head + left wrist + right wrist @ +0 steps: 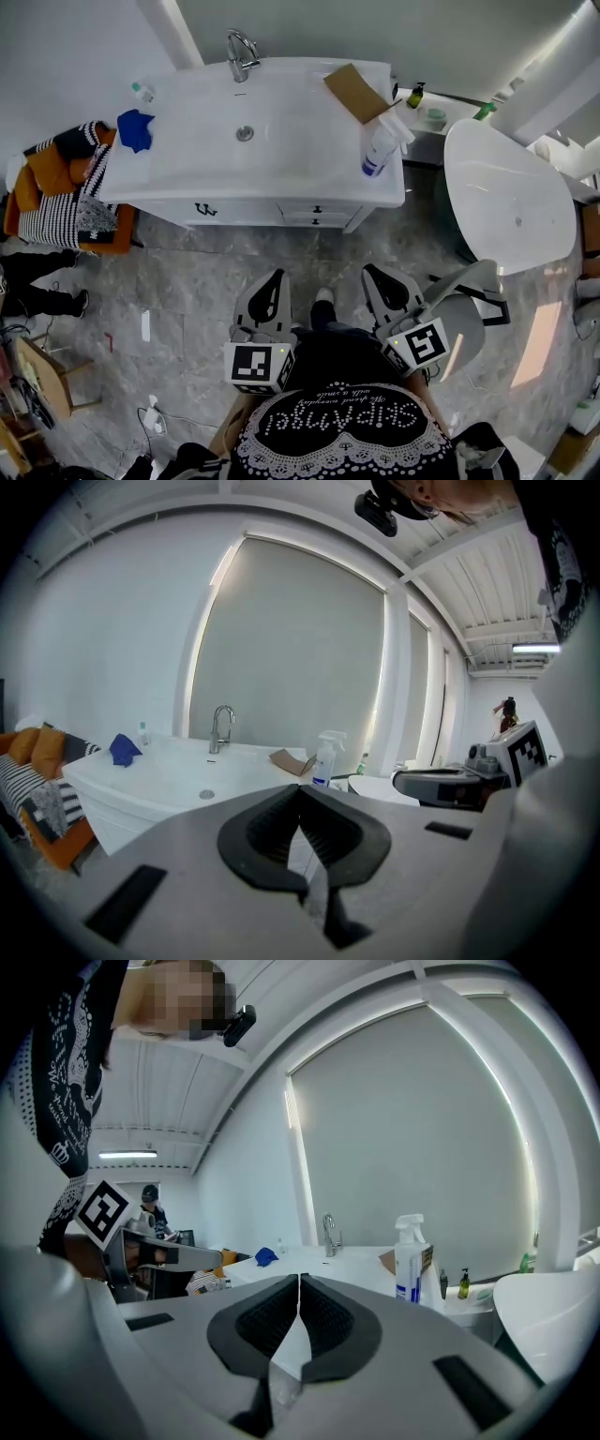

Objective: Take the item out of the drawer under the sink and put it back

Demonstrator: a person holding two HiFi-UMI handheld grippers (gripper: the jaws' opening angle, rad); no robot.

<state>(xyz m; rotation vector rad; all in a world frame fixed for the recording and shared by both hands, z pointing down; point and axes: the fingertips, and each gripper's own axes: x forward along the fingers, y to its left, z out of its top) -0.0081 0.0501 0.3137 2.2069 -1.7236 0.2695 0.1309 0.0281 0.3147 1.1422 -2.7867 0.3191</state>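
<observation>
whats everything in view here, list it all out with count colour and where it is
sink counter: one, white, top centre
tap: one, silver, behind the basin
cloth: one, blue, counter's left end
small bottle: one, clear, counter's back left
cardboard: one, brown, counter's back right
spray bottle: one, white and blue, counter's right edge
pump bottle: one, dark, ledge between sink and tub
drawers: two showing, white, under the counter's right side, closed
bathtub: one, white, right of the sink
chair: one, orange cushions, striped fabric, left of the sink
left gripper: one, grey, shut, empty
right gripper: one, grey, shut, empty
</observation>
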